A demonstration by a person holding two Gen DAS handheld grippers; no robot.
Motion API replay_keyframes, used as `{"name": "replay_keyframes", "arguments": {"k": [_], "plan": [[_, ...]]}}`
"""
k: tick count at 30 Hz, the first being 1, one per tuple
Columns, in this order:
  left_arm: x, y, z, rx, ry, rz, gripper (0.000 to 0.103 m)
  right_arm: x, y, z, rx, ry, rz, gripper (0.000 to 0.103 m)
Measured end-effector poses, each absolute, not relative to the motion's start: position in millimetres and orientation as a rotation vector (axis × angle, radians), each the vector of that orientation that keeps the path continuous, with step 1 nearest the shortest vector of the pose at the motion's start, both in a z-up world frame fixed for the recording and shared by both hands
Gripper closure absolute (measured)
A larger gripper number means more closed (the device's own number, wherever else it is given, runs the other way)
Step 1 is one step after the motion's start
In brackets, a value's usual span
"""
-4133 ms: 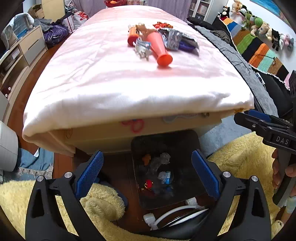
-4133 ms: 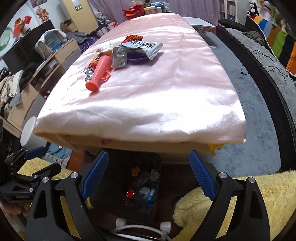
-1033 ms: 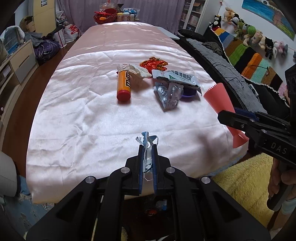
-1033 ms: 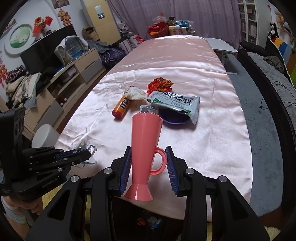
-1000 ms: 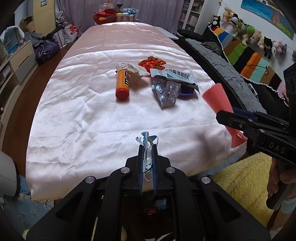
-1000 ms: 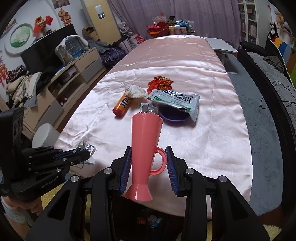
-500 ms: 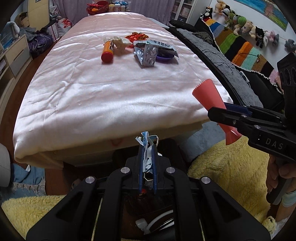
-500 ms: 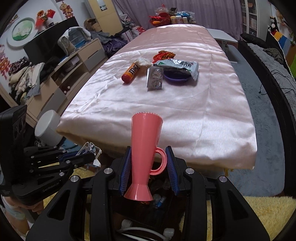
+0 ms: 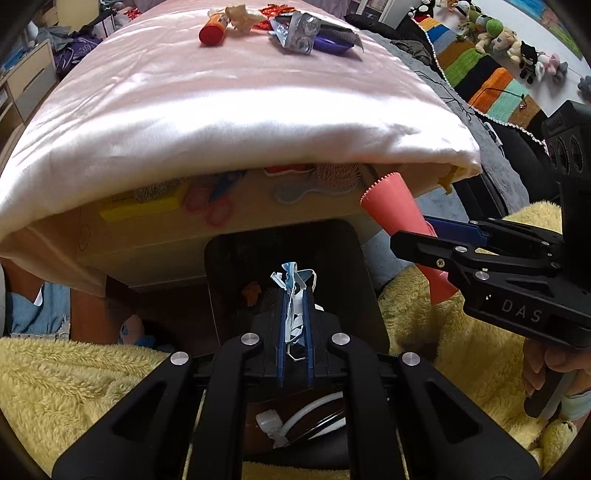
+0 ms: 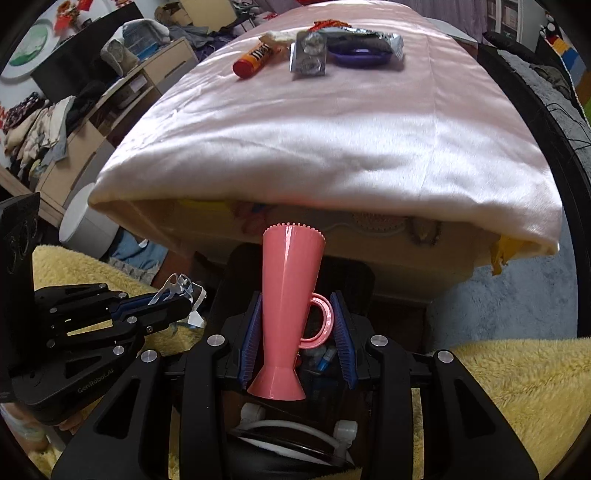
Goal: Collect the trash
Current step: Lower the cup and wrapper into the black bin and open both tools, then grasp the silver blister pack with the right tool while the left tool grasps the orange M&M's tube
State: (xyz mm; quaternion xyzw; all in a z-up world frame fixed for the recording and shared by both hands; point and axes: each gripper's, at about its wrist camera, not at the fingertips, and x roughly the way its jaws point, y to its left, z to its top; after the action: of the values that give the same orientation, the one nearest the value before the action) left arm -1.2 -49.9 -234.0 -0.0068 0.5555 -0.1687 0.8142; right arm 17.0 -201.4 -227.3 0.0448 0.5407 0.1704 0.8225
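Observation:
My left gripper (image 9: 294,295) is shut on a crumpled clear and blue plastic wrapper (image 9: 293,280), held above the black trash bin (image 9: 229,280) on the floor at the table's near edge. My right gripper (image 10: 295,314) is shut on a tall pink plastic cup (image 10: 290,295), upright over the same bin (image 10: 354,277); the cup also shows in the left wrist view (image 9: 395,218). On the pink table lie an orange tube (image 9: 212,31), a silver blister pack (image 9: 299,35), a purple dish (image 10: 356,55) and a snack bag (image 10: 369,37).
The pink satin cloth (image 9: 221,110) hangs over the table edge just above the bin. A yellow fluffy rug (image 10: 517,387) lies on both sides. A white hose and fittings (image 9: 291,421) lie below. A white stool (image 10: 85,225) stands on the left.
Both grippers have dropped from table height and pulled back to below the table edge, over the bin, each still holding its item.

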Motion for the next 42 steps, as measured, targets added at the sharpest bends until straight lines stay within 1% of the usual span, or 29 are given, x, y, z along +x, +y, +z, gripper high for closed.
{"name": "replay_keyframes", "arguments": {"k": [5,9,10,12,15,17,19,21,23,24,25,26,27,28,29,31,32,42], "plan": [[2,-47,-255,-0.031,1.236,-0.349,0.096,17,-198,-242,0.100,1.193,0.355,0.065],[2,-49,-260,-0.029,1.252,-0.349,0.095,18,-197,-243,0.098,1.204,0.355,0.065],[2,-50,-261,-0.027,1.253,-0.351,0.093,18,-196,-243,0.098,1.206,0.356,0.064],[1,-52,-260,-0.022,1.251,-0.353,0.092,18,-195,-243,0.104,1.209,0.361,0.064],[1,-54,-260,-0.006,1.247,-0.340,0.085,21,-193,-243,0.103,1.207,0.355,0.063],[1,-50,-259,-0.004,1.243,-0.331,0.072,22,-196,-241,0.111,1.199,0.340,0.049],[0,-47,-258,0.002,1.233,-0.320,0.067,23,-201,-238,0.119,1.186,0.324,0.045],[0,-44,-255,0.005,1.228,-0.310,0.060,24,-206,-234,0.128,1.172,0.306,0.041],[0,-41,-252,0.012,1.219,-0.299,0.049,25,-211,-229,0.132,1.157,0.291,0.036],[0,-39,-249,0.016,1.213,-0.294,0.047,26,-213,-226,0.135,1.150,0.283,0.034],[0,-38,-245,0.020,1.206,-0.290,0.042,26,-216,-223,0.137,1.141,0.275,0.028],[1,-37,-241,0.021,1.198,-0.287,0.034,27,-218,-220,0.138,1.131,0.266,0.023],[1,-35,-237,0.023,1.189,-0.282,0.030,28,-220,-216,0.138,1.122,0.259,0.020],[2,-34,-232,0.024,1.177,-0.277,0.022,29,-222,-213,0.137,1.113,0.253,0.015],[4,-33,-227,0.023,1.166,-0.273,0.016,30,-223,-209,0.137,1.105,0.250,0.009],[7,-31,-216,0.016,1.143,-0.271,0.010,34,-226,-200,0.138,1.089,0.245,0.006],[8,-29,-209,0.012,1.128,-0.271,0.008,36,-228,-195,0.142,1.082,0.247,0.006],[41,-22,-162,0.004,1.040,-0.259,0.008,71,-247,-149,0.164,0.975,0.248,0.006]]}}
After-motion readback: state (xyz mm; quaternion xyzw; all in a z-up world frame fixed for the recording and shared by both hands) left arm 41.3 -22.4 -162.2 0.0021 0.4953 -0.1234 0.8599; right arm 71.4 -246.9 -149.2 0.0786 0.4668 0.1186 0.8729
